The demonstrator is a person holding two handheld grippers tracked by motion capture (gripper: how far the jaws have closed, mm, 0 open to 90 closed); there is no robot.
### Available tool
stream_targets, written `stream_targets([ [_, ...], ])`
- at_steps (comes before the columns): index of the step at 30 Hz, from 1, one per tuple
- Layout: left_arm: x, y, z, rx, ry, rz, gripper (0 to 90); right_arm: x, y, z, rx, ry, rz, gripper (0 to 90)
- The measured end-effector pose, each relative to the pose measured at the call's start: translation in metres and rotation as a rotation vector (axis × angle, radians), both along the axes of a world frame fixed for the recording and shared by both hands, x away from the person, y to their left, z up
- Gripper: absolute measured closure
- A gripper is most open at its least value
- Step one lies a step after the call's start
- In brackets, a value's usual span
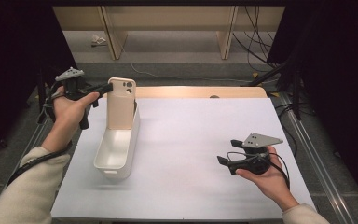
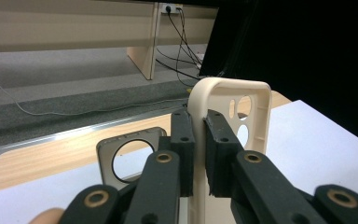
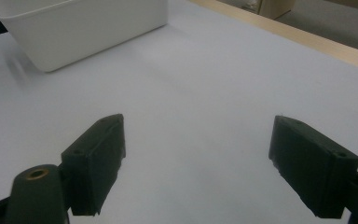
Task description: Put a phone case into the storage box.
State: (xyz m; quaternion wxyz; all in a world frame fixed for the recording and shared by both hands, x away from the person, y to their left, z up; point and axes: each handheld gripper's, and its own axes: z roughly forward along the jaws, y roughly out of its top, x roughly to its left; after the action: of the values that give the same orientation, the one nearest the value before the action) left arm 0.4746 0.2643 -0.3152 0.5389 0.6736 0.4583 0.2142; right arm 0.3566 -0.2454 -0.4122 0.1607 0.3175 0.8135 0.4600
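We are looking at a room with a grey floor (image 1: pixel 182 70) and pale wooden furniture legs (image 1: pixel 114 35) standing at the back. Black cables (image 1: pixel 254 37) are lying on the floor by the far right leg, and dark curtains (image 1: pixel 335 70) are hanging on both sides. In front of us the desk (image 1: pixel 200 154) is lying flat under a big white sheet, with a strip of light wood (image 1: pixel 200 91) showing along its far edge.

On the left part of the desk a long white bin (image 1: pixel 116 149) is sitting with its open side up. A beige phone case (image 1: pixel 121 102) is standing upright at the far end of the bin, its camera holes at the top.

We are holding the left tongs (image 1: pixel 106 87) out to the case from the left. In the left gripper view they (image 2: pixel 199 140) are pinching the side wall of the case, one pad on each side of it.

We are holding the right tongs (image 1: pixel 227 151) low over the right part of the desk, well apart from the bin. In the right gripper view they (image 3: pixel 196 163) are standing wide, with bare white desk between them.
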Motion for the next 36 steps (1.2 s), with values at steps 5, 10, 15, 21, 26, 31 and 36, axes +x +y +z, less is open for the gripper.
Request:
stream_targets([
  [5, 0.004, 0.003, -0.001, 0.006, 0.001, 0.008, 82.9, 0.000, 0.000, 0.000, 0.002, 0.002, -0.001, 19.4],
  [10, 0.005, 0.003, -0.002, 0.005, -0.003, 0.009, 82.9, 0.000, 0.000, 0.000, 0.003, 0.001, -0.001, 19.5],
  [15, 0.006, 0.003, -0.003, 0.009, -0.008, 0.008, 82.9, 0.000, 0.000, 0.000, 0.003, 0.002, 0.000, 19.5],
  [21, 0.009, 0.004, -0.004, 0.012, -0.012, 0.009, 82.9, 0.000, 0.000, 0.000, 0.003, 0.002, -0.001, 19.5],
  [26, 0.011, 0.005, -0.006, 0.014, -0.008, 0.017, 82.9, 0.000, 0.000, 0.000, 0.004, 0.002, -0.002, 19.6],
  [31, 0.013, 0.007, -0.008, 0.012, -0.009, 0.027, 82.8, 0.000, 0.000, 0.000, 0.004, 0.002, -0.002, 19.6],
  [36, 0.016, 0.009, -0.010, 0.011, -0.012, 0.030, 82.8, 0.000, 0.000, 0.000, 0.003, 0.001, -0.001, 19.6],
])
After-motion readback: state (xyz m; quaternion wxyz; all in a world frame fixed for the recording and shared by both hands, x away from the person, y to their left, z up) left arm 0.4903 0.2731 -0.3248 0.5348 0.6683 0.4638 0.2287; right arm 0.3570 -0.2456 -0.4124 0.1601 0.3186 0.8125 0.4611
